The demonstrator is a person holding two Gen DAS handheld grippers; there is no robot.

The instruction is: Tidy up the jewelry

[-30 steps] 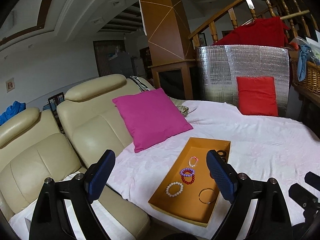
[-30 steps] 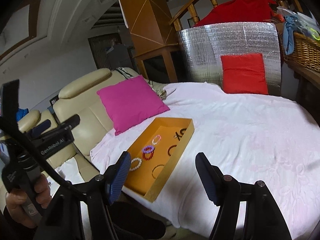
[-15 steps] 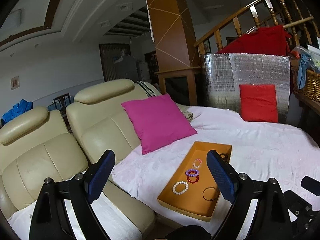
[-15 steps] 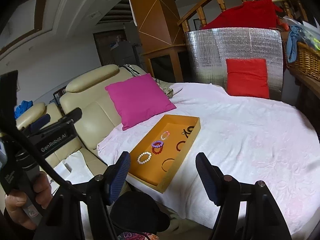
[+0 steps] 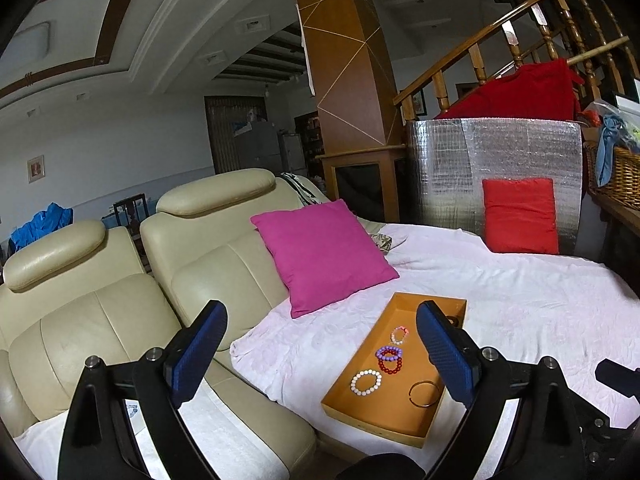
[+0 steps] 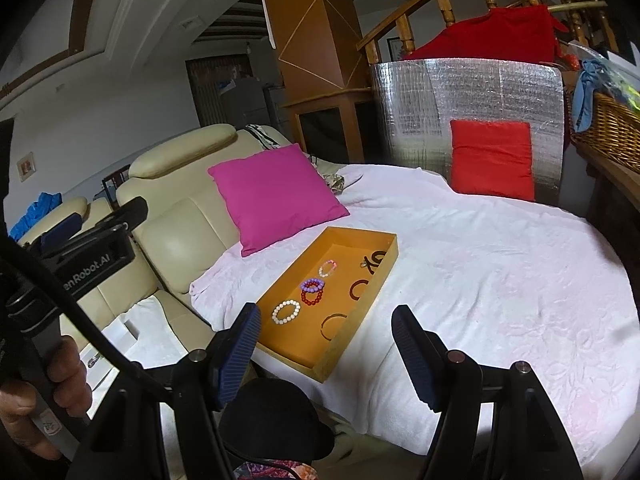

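Several bracelets already lie inside the shallow orange rectangular tray (image 6: 382,240), which sits on the white bedspread (image 6: 500,280) near the bed's edge. From the tray's near end you see a white beaded bracelet (image 6: 286,312), a thin metal bangle (image 6: 334,325) beside it toward the tray's right wall, then a purple beaded bracelet (image 6: 312,285) overlapping a red beaded bracelet (image 6: 311,298), a dark open bangle (image 6: 359,288), a small pink-and-white beaded bracelet (image 6: 327,269), and a dark tangled piece (image 6: 374,259) at the tray's far end. You can judge the gathering as done or nearly so, since no jewelry shows on the bedspread outside the tray. Whether sorting or untangling inside it is left, you cannot tell from here; the purple and red pair is the only overlap.

Your left tongs (image 5: 320,354) and right tongs (image 6: 326,350) both stand wide apart with nothing between the pads, held back from the tray's near end and above it.

Around the tray: a magenta square cushion (image 6: 276,196) leans just beyond its left wall against the cream leather sofa (image 5: 120,312), a red cushion (image 6: 492,160) rests well beyond it against a silver foil panel (image 6: 460,100), and a wicker basket (image 6: 616,136) stands off to the far right. A dark rounded object (image 6: 276,412), unclear what, sits below the tray's near end, between you and the bed. Nothing else blocks a reach into the tray.
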